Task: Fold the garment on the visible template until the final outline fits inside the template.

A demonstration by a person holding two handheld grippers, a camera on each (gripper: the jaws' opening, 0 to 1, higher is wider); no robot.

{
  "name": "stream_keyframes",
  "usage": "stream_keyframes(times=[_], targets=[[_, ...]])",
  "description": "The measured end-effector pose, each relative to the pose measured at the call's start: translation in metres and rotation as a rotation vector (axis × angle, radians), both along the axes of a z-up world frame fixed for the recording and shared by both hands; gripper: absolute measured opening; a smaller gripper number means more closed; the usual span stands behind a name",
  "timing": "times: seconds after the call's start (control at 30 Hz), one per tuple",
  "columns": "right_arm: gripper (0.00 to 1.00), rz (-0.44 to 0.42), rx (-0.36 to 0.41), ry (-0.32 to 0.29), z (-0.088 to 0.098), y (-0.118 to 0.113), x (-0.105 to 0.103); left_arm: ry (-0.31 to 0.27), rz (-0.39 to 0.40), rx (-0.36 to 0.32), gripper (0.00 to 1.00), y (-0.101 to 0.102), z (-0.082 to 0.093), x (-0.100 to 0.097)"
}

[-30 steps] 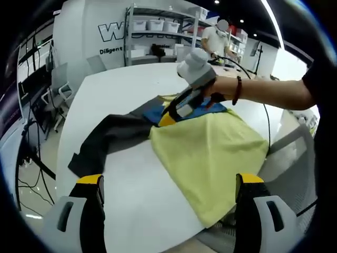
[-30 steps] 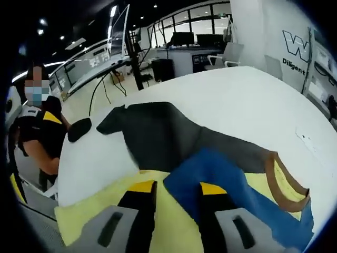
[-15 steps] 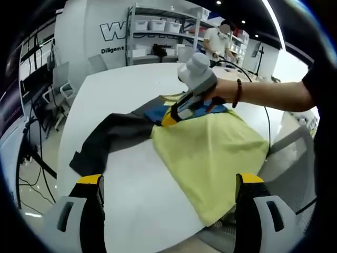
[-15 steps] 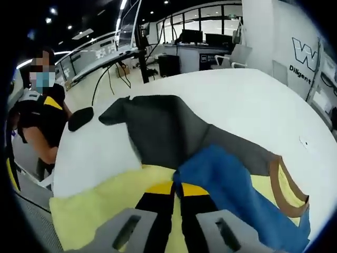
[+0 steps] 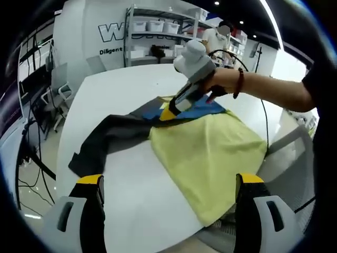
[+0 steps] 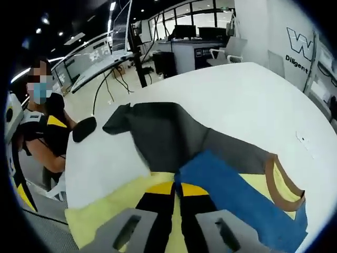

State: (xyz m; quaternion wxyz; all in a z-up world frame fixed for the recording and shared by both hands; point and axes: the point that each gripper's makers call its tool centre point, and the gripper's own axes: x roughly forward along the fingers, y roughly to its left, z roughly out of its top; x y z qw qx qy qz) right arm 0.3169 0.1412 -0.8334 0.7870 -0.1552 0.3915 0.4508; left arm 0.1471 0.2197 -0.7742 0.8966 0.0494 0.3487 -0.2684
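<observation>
the garment [image 5: 205, 147] lies spread on the white table [image 5: 121, 84], its yellow body toward the near edge, a dark sleeve [image 6: 158, 132] trailing off to one side and a blue sleeve [image 6: 231, 195] folded across the chest. the right gripper [image 6: 177, 188] sits clenched on the blue sleeve's end, right at the fold, so it is the nearer hand for the coming fold. the left gripper [image 5: 168, 184] hangs released, jaws wide, just off the yellow hem. no template outline is clear to me.

Garment [image 6: 174, 142] edge hidden under right tool [image 6: 176, 191], template not discernible
</observation>
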Motion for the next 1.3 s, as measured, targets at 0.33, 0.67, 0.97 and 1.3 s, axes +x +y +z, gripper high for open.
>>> stream_keyframes(times=[0.33,0.67,0.97,1.3], targets=[[0.00,0.030,-0.039,0.037,-0.026,0.002,-0.010,-0.003,0.006,0.000,0.99,0.000,0.001,0.000],[0.06,-0.007,0.008,0.062,-0.029,0.000,-0.016,-0.009,0.007,0.003,0.99,-0.001,0.002,-0.001],[0.37,-0.096,0.100,0.045,-0.010,-0.012,-0.013,-0.027,0.010,0.008,0.99,-0.005,0.009,0.001],[0.65,-0.225,0.156,0.022,0.013,-0.050,-0.016,-0.030,0.004,0.008,0.99,-0.011,0.011,0.001]])
